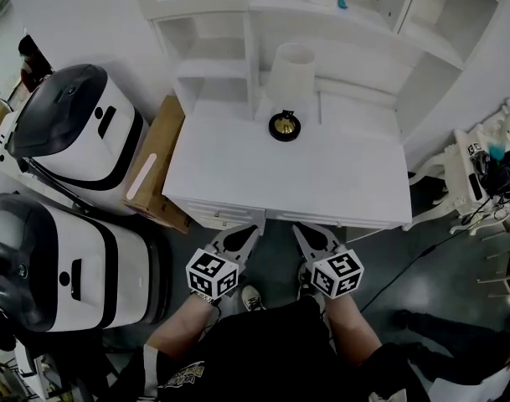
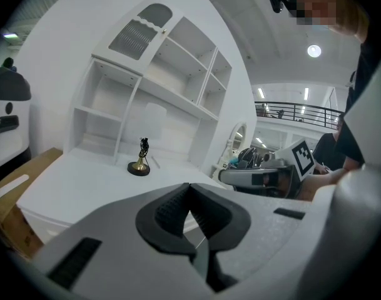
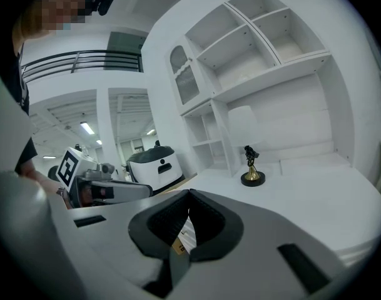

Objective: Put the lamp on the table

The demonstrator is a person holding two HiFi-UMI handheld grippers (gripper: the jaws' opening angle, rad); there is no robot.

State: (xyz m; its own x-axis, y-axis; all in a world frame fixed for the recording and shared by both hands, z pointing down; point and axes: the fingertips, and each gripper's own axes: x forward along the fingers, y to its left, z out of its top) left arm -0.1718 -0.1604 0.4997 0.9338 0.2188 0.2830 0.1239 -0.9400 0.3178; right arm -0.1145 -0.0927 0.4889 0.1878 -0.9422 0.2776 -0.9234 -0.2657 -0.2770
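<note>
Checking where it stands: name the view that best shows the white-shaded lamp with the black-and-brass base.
The head view: it shows the white-shaded lamp from above, shade and base whole, standing on the white table. Both gripper views show it small and distant, its white shade barely distinguishable.

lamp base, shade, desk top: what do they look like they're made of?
Small round black lamp base with gold stem: likely metal, with a brass-like glint at the centre. Tapered white lampshade: probably fabric or paper, matte and soft-edged. White desk top: looks like painted or laminated board, flat and even with a low sheen.
</note>
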